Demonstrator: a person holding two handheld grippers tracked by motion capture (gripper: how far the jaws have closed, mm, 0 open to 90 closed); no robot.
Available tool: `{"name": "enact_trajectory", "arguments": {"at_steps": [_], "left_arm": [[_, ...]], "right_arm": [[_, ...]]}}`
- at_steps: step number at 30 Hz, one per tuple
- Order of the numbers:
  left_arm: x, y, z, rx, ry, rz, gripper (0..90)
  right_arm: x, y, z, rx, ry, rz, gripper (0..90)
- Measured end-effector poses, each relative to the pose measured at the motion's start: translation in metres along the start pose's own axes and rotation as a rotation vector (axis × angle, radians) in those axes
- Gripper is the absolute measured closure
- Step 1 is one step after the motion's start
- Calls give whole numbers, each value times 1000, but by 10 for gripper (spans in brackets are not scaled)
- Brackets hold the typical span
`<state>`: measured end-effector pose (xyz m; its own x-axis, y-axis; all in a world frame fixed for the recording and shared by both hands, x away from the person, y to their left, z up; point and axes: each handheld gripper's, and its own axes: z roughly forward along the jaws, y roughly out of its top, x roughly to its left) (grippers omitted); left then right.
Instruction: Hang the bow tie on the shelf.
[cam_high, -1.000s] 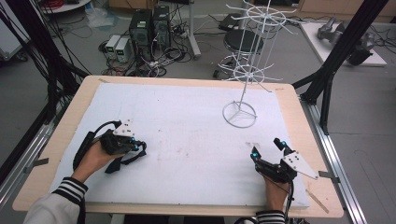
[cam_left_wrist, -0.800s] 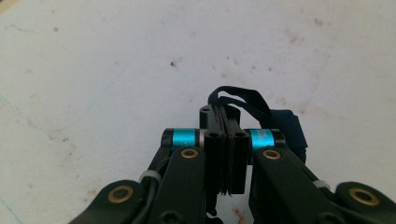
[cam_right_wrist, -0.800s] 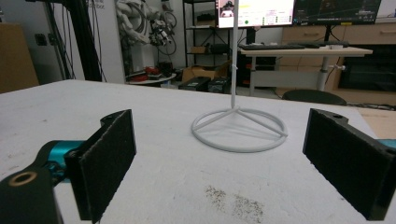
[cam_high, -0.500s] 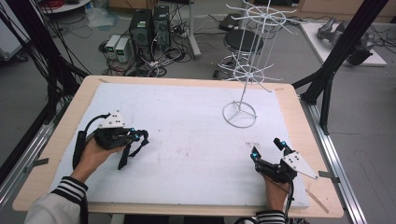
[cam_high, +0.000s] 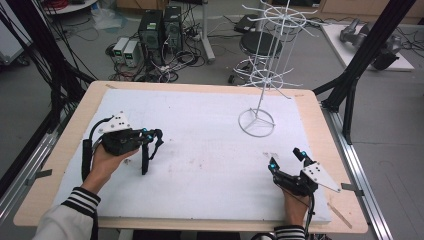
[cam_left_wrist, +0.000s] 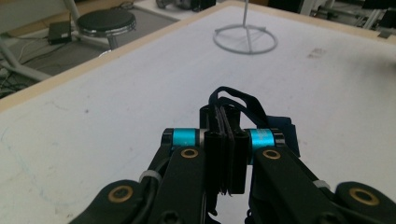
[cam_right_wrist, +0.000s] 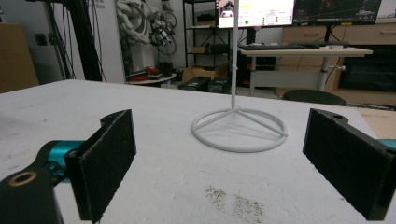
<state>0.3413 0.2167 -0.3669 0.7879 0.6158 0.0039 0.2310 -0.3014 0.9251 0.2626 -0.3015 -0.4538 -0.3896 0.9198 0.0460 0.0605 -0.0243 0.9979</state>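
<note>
Black straps (cam_left_wrist: 227, 135), possibly a watch band, are hanging pinched in the fully closed left gripper (cam_high: 150, 141) above the white mat (cam_high: 200, 160); the wire rack (cam_high: 265, 75) is waiting unreached, well apart, while the right gripper (cam_high: 286, 159) is resting wide open, empty.

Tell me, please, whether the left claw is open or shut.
Shut: the left claw has its pads pressed on a black strap, which loops out beyond them.

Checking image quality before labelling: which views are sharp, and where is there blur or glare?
High view: even, soft light, no glare; white wire stand crisp. Left gripper view: the black strap pinched in the left tool looks soft up close. Right gripper view: right tool pads slightly blurred, bright monitors washed out.
</note>
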Motion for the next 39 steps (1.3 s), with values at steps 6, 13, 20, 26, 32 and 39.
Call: {"name": "enact_trajectory", "arguments": {"at_steps": [6,13,20,26,32,39], "left_arm": [[-6,9,9,-52,-25,-15,881],[-11,22,22,-108,-57,-37,882],[-15,34,35,-134,-64,-36,881],[-14,40,44,-159,-61,-46,882],[-16,50,54,-186,-83,-39,882],[-19,64,68,-201,-95,-24,881]], "right_arm": [[0,0,0,-1,0,-2,86],[0,0,0,-2,1,-3,86],[0,0,0,-2,2,-2,86],[0,0,0,-4,3,-6,86],[0,0,0,-4,3,-5,86],[0,0,0,-7,3,-8,86]]}}
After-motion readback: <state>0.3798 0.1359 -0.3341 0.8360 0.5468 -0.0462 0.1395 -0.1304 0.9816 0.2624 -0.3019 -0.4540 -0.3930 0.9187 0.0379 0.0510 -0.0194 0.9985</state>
